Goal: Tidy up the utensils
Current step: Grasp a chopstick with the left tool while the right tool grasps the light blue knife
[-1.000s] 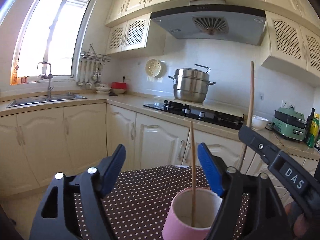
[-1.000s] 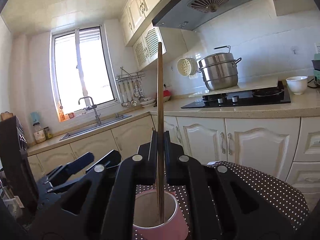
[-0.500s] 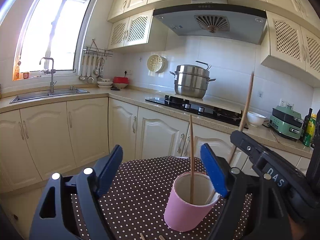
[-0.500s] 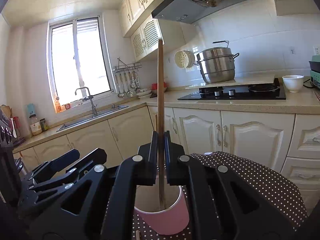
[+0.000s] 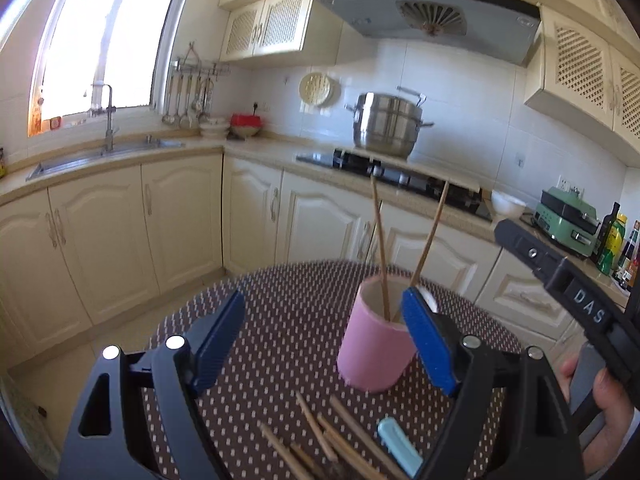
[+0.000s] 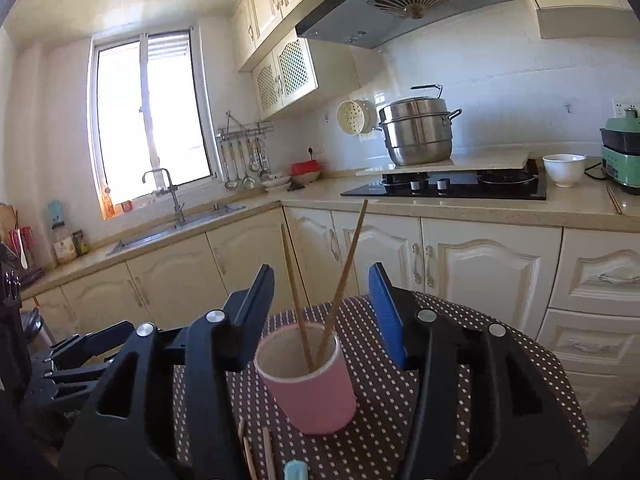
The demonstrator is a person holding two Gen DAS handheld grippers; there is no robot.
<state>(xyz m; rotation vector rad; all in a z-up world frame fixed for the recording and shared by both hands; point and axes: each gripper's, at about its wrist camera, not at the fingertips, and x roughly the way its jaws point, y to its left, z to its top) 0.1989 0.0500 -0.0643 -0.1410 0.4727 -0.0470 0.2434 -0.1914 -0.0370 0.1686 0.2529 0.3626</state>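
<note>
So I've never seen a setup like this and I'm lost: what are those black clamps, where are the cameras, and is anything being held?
They are hand-held grippers, one per hand, each carrying a camera that looks along its fingers. The left gripper stands open and empty. The right gripper has just been opening; it holds nothing. Two chopsticks lean in the pink cup on the dotted tablecloth. Loose chopsticks and a light blue item lie nearer.

Low in the frame, the right gripper (image 6: 322, 300), jaws just opening, frames a pink cup (image 6: 310, 386) holding two chopsticks (image 6: 344, 276).
</note>
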